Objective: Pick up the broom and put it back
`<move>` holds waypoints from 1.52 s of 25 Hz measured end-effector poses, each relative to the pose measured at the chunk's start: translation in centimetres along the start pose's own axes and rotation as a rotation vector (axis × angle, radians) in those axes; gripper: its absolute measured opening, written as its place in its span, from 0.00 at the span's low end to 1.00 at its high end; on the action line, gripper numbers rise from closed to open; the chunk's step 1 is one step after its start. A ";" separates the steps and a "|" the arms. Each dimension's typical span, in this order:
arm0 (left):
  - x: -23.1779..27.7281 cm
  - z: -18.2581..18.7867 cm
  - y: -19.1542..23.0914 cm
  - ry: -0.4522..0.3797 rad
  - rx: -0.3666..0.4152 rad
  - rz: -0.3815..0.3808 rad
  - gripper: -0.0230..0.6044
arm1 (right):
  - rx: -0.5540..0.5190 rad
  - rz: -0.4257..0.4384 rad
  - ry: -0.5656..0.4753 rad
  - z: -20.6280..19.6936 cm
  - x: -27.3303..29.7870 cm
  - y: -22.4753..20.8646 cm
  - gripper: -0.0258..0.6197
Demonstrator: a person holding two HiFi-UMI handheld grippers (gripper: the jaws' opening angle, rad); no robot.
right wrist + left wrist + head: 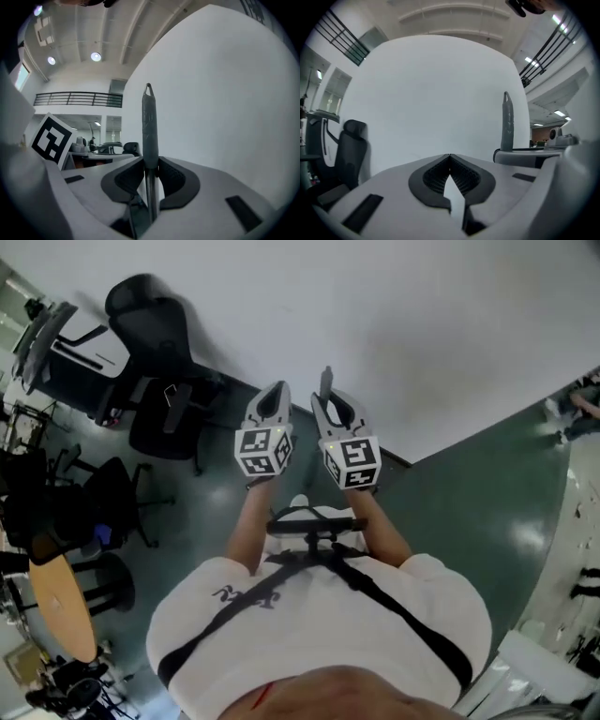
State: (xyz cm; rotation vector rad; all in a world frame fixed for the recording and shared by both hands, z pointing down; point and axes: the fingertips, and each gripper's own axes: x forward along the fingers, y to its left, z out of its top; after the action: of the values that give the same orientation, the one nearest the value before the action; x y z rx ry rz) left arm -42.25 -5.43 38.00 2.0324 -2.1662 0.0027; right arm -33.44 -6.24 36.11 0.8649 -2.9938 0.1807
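Near frame centre, right gripper [330, 407] clamps the upright broom handle [326, 382]; left gripper [275, 395] is clenched on nothing.

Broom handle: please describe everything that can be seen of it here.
Only the upper part of the handle shows: a slim grey rod, plastic by its look, whose thicker sleeve tapers to a flattened tip with a small hole. It stands upright, clamped between the dark ribbed fingers of the right gripper, in front of a white wall. The brush end is out of view.
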 end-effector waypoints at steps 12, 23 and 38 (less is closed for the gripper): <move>8.7 -5.2 -9.7 0.119 -0.010 -0.535 0.06 | 0.059 -0.677 0.057 -6.2 -7.0 -14.9 0.20; 11.2 -13.6 -16.9 0.258 -0.010 -0.682 0.06 | 0.189 -0.870 0.207 -16.2 -12.6 -21.0 0.20; 17.2 -28.1 -19.6 0.454 0.008 -0.614 0.06 | 0.400 -0.947 0.481 -36.4 -15.1 -28.3 0.20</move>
State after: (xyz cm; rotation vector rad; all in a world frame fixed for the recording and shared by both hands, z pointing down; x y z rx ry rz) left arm -20.29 -20.52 65.62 2.3296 -1.2363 0.3545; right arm -6.08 -17.73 74.50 1.8235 -1.8765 0.8078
